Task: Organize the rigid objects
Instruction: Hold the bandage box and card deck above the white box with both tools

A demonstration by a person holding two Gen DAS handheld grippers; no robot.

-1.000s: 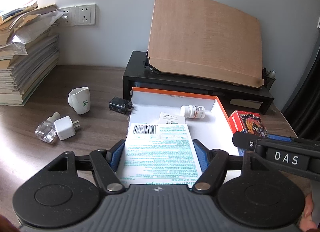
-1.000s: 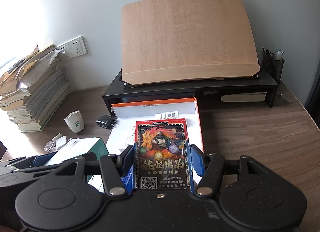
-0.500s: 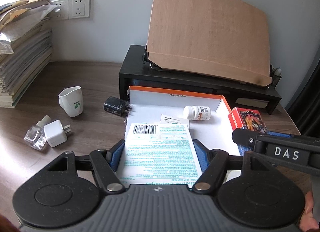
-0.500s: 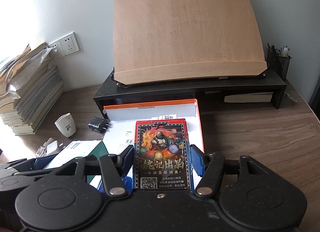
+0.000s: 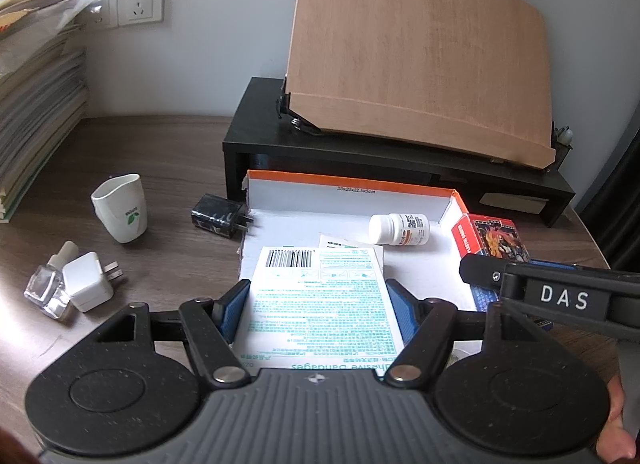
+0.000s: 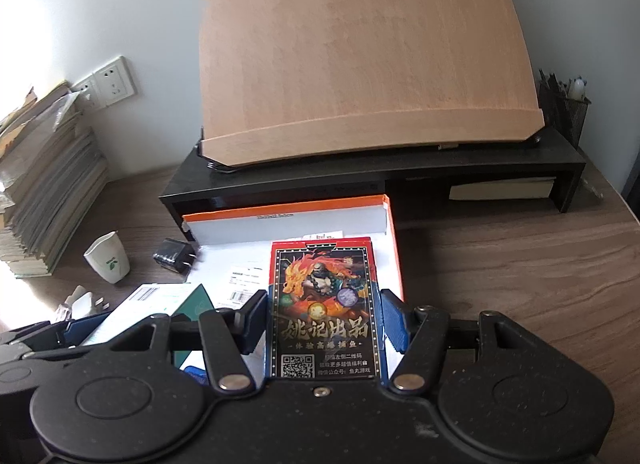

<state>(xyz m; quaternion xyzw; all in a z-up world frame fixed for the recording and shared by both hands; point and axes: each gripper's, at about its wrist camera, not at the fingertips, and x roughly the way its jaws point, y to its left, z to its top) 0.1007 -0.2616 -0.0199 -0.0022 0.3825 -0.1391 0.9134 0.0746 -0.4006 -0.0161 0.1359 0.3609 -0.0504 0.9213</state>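
Observation:
My left gripper [image 5: 318,310] is shut on a white and green bandage box [image 5: 320,296], held over the near part of the orange-rimmed white box tray [image 5: 352,183]. My right gripper [image 6: 324,316] is shut on a red card box with a dragon picture [image 6: 322,304], held over the tray's right side [image 6: 390,248]. That card box also shows in the left wrist view [image 5: 494,238]. A white pill bottle [image 5: 400,228] and a paper slip [image 5: 344,243] lie inside the tray.
On the wooden desk left of the tray lie a black charger [image 5: 218,216], a white cup [image 5: 120,212], a white charger [image 5: 86,280] and a small glass bottle [image 5: 50,288]. A black monitor stand [image 5: 400,155] with a wooden board [image 6: 360,59] stands behind. A paper stack [image 5: 36,103] is far left.
Both grippers have moved forward, toward the tray and stand, each still holding its box. Nothing on the desk has moved.

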